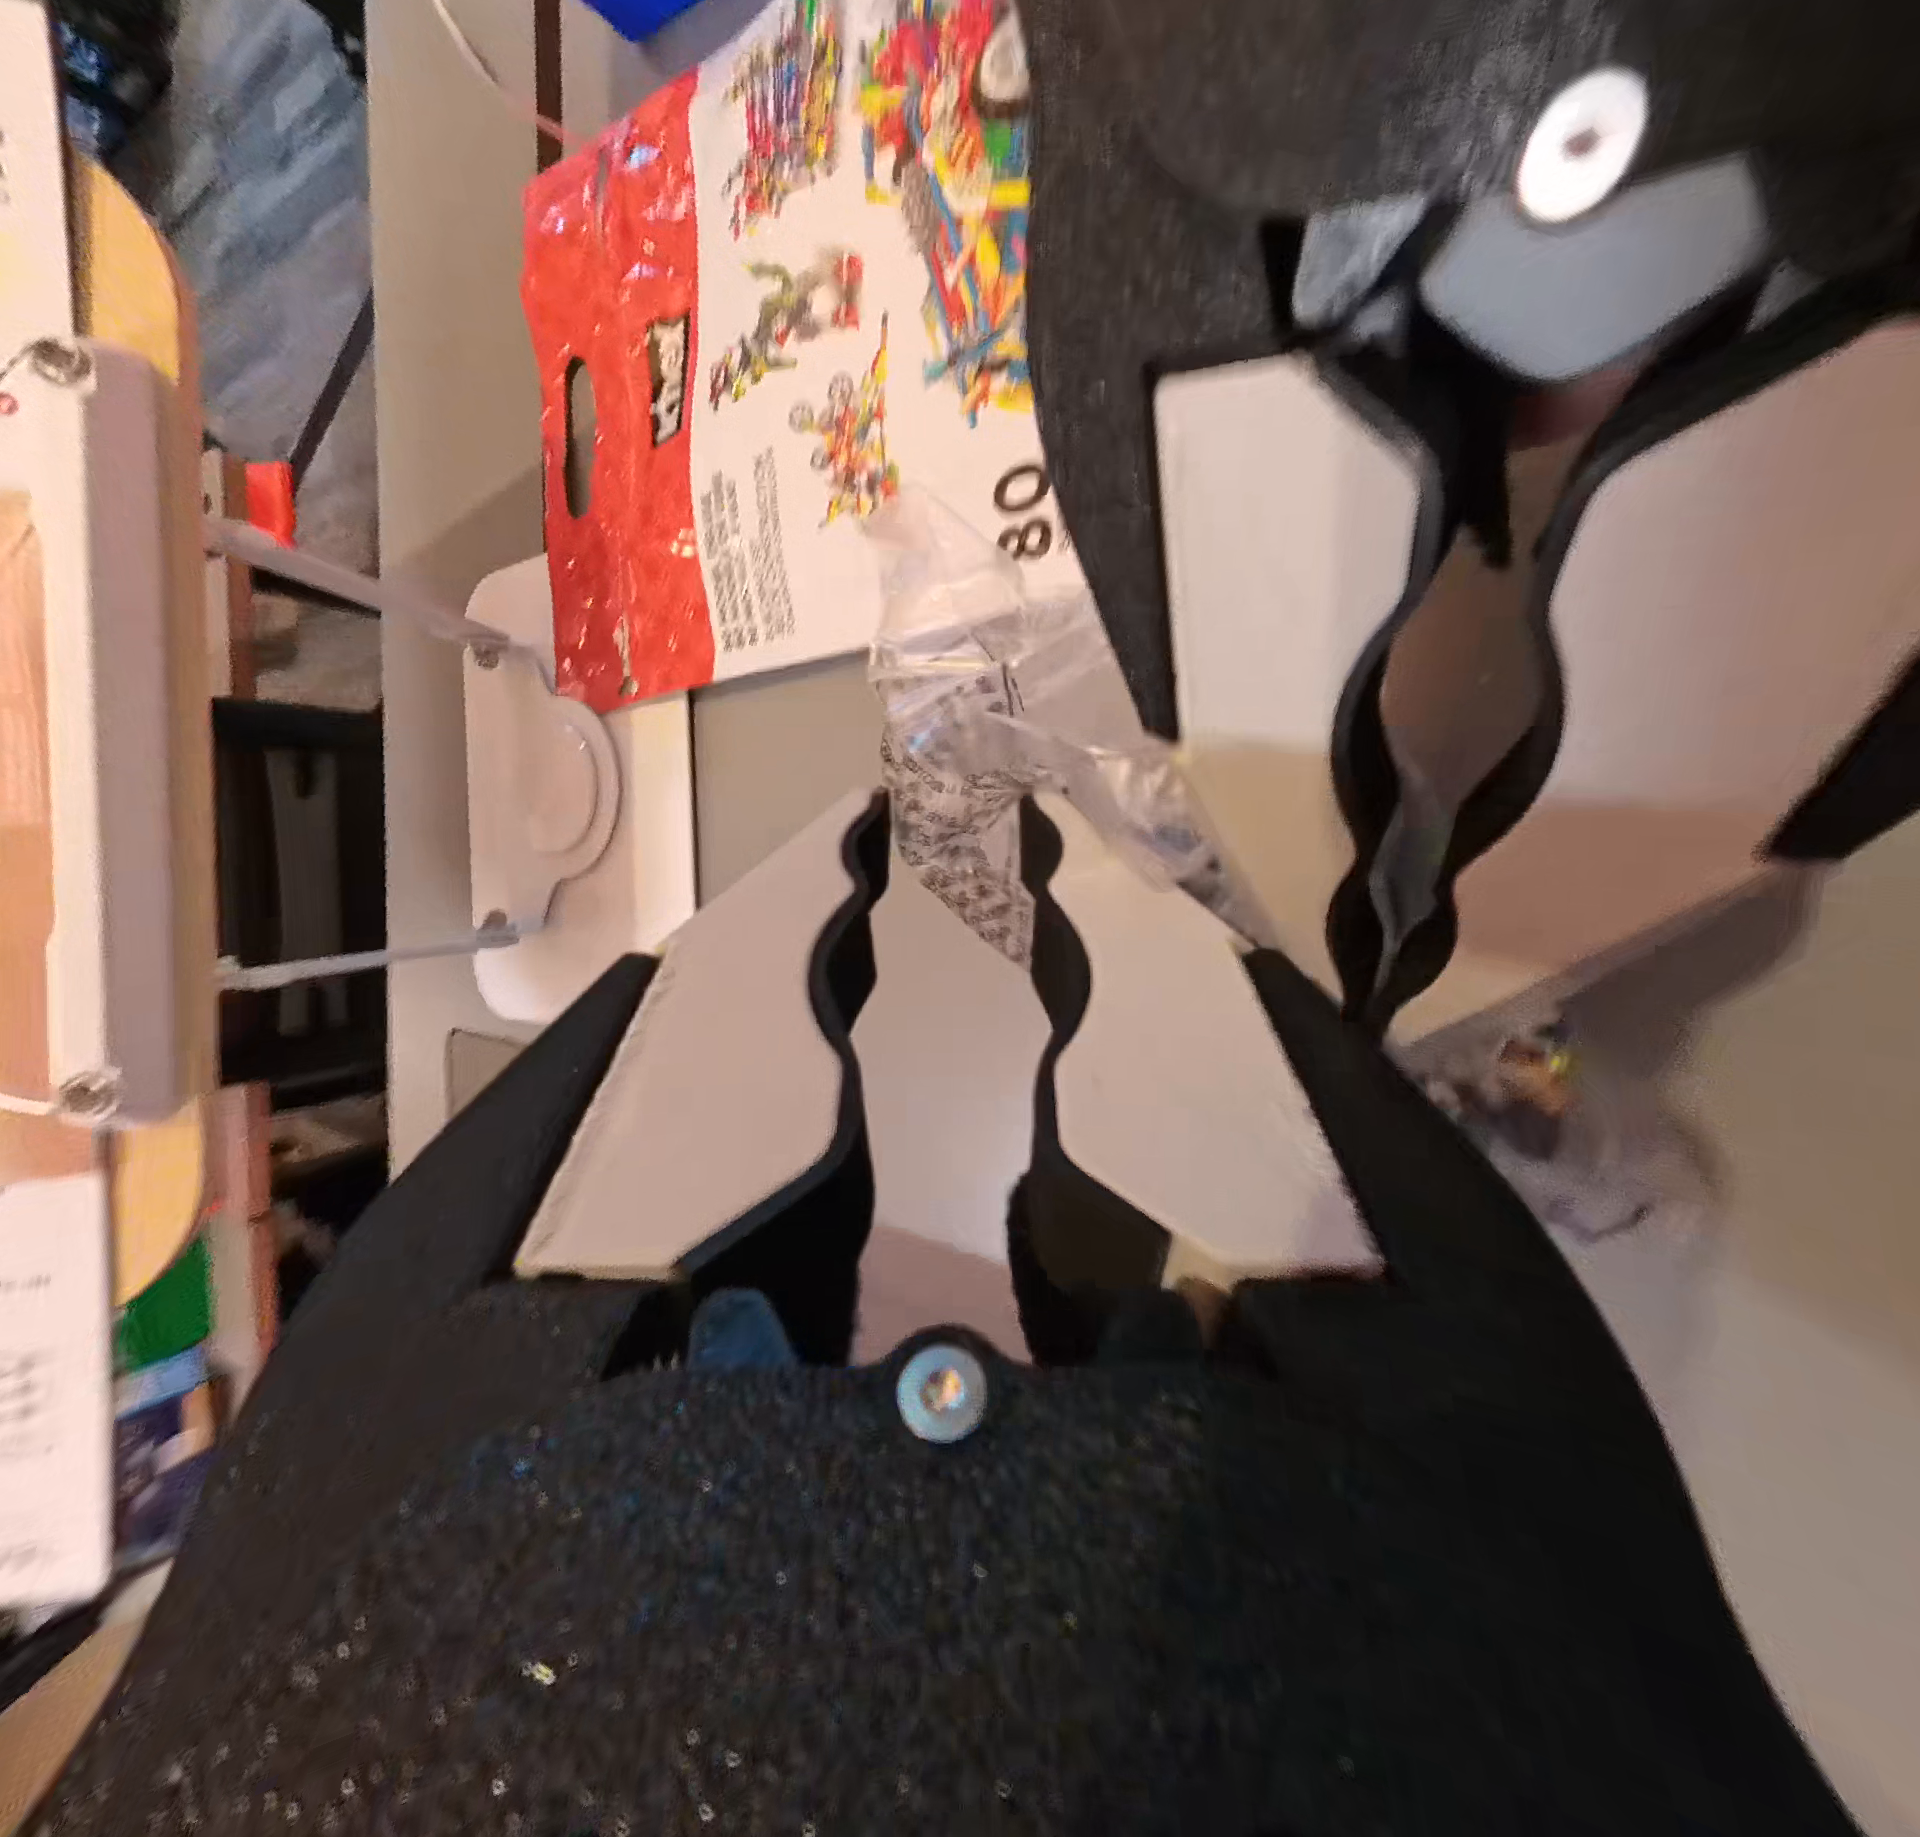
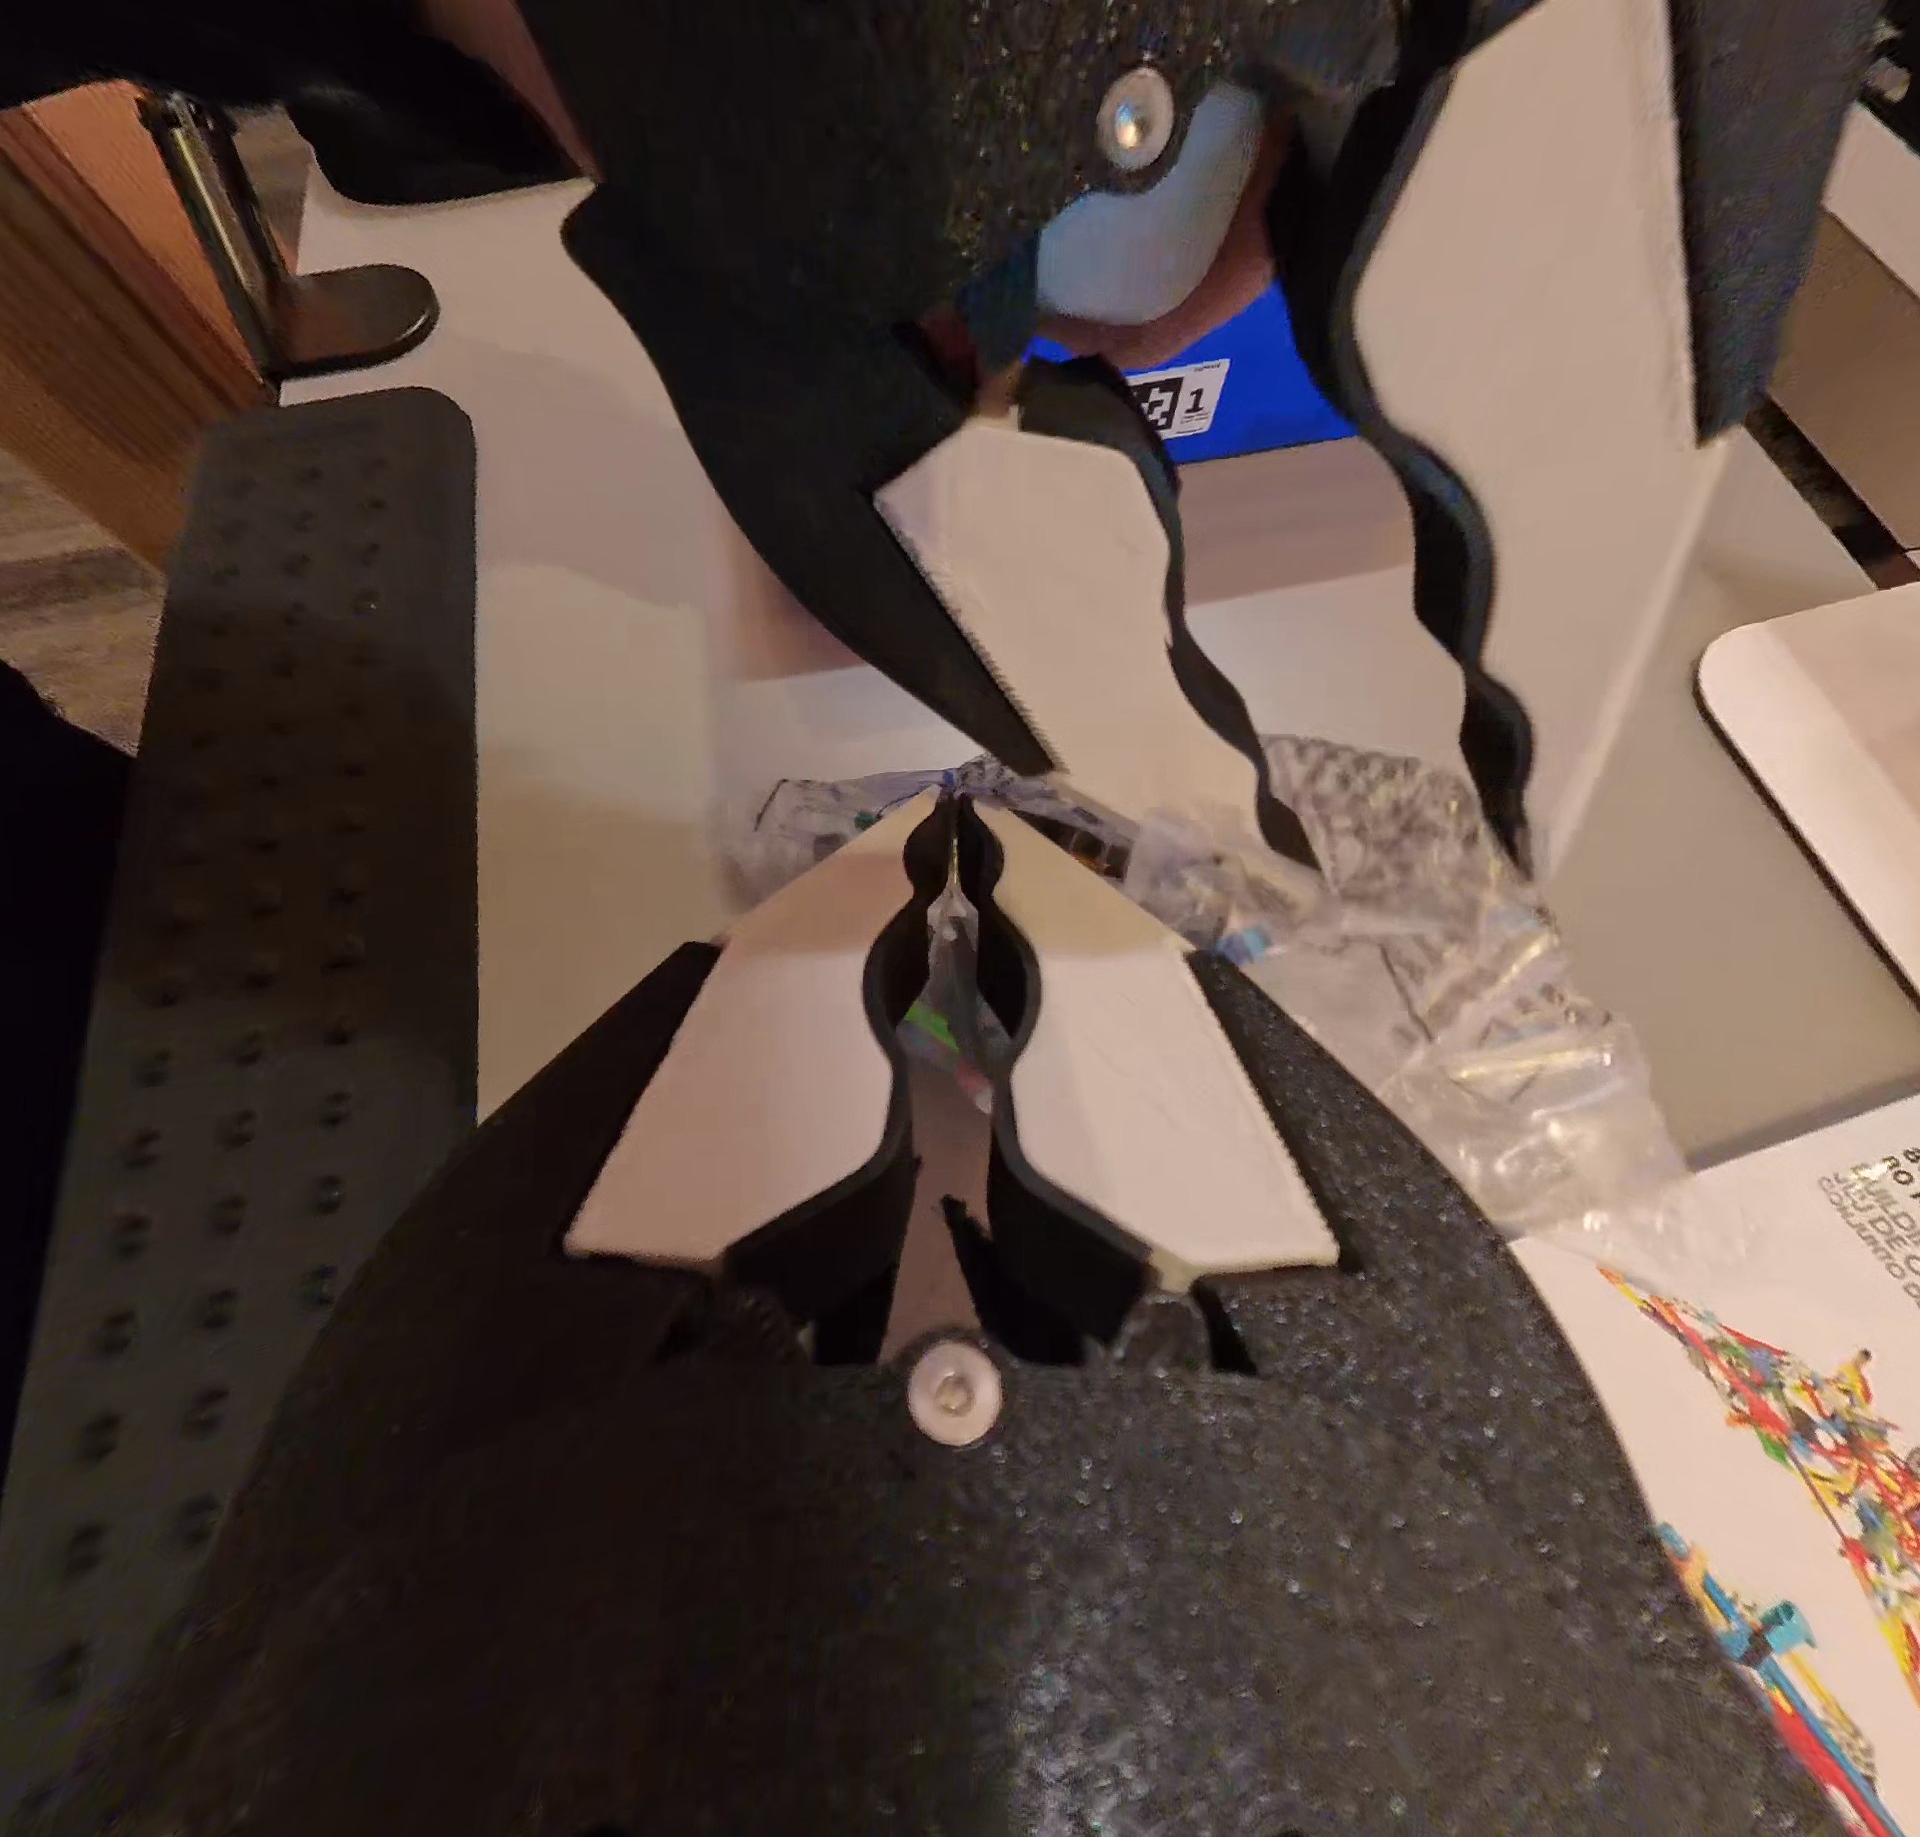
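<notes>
A crumpled clear plastic bag (image 1: pixel 956 852) with printed marks is stretched between my two grippers above a white table (image 2: pixel 582 561). My left gripper (image 1: pixel 958 821) is open: its wavy black pads stand apart, and a strip of the bag runs between them without being pinched. In the right wrist view the left gripper (image 2: pixel 1408 852) comes in from the top, fingers apart over the bag (image 2: pixel 1455 956). My right gripper (image 2: pixel 956 821) is shut on a twisted end of the bag, with small coloured pieces showing between the pads. It also shows shut at the right of the left wrist view (image 1: pixel 1371 998).
A red and white box with colourful toy pictures (image 1: pixel 727 385) lies beyond the bag and also shows in the right wrist view (image 2: pixel 1766 1424). A blue box (image 2: pixel 1278 405) stands behind it. A black perforated mat (image 2: pixel 291 852) is at the left and a white tray (image 2: pixel 1829 748) at the right. Tip to tip, the grippers are about 8 cm apart.
</notes>
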### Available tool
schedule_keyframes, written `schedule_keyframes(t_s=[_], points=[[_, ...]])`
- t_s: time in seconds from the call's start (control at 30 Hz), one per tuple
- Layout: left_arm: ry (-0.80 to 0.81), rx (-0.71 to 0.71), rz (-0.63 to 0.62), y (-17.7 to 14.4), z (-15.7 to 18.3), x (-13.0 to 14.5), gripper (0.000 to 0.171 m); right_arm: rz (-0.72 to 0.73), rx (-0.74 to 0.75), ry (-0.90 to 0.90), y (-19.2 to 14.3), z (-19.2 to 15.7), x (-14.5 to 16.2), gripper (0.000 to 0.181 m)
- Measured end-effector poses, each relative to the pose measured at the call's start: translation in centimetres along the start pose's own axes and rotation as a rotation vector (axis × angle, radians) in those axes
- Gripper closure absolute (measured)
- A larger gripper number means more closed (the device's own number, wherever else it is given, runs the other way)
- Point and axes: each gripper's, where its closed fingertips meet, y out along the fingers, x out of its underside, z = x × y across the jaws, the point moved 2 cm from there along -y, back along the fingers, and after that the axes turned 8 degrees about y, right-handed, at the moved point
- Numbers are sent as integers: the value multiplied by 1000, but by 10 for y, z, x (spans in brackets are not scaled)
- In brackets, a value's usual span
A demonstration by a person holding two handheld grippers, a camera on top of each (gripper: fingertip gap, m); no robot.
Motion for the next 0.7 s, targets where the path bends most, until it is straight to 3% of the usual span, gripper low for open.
schedule_keyframes(t_s=[0.07, 0.3, 0.5, 0.7], points=[[-79, 57, 59, 5, 3, -8, 169, 16, -3, 10, 0, -1, 0, 181], [-476, 45, 157, 26, -9, 1, 171, 82, 36, 26, -8, 5, 0, 181], [-550, 5, 110, 37, -13, 8, 171, 28, 9, -19, 1, -7, 6, 181], [-472, 34, 60, 43, -6, 15, 171, 3, 9, -43, 4, -10, 8, 181]])
